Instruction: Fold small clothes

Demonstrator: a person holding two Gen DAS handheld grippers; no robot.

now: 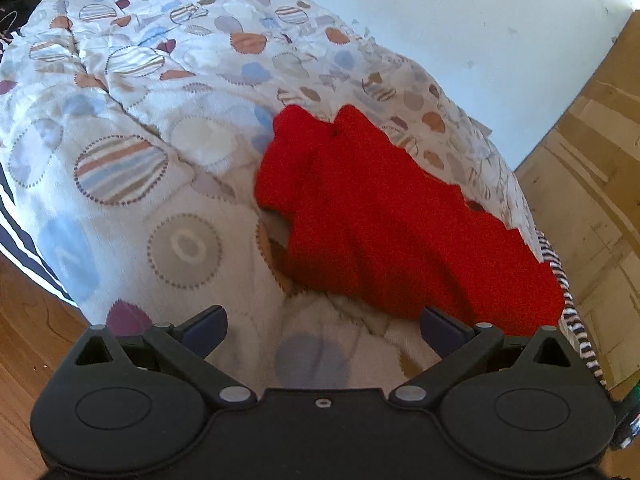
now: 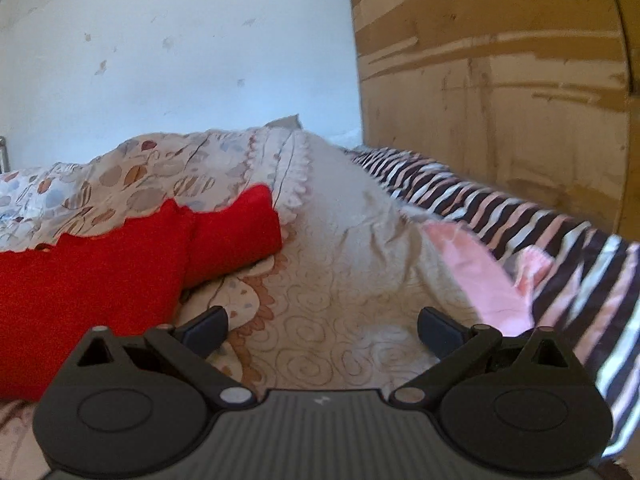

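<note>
A small red garment (image 1: 384, 216) lies spread on the patterned quilt (image 1: 132, 120), its two short legs or sleeves pointing to the far side. My left gripper (image 1: 324, 328) is open and empty, just short of the garment's near edge. In the right wrist view the red garment (image 2: 120, 264) lies to the left. My right gripper (image 2: 322, 328) is open and empty above the bare quilt (image 2: 344, 248), to the right of the garment.
A pink cloth (image 2: 484, 280) lies at the right on a black, white and pink striped sheet (image 2: 560, 232). A wooden cabinet (image 2: 500, 60) stands behind it and a white wall (image 2: 180, 48) behind the bed. The wooden floor (image 1: 28, 344) shows at the left.
</note>
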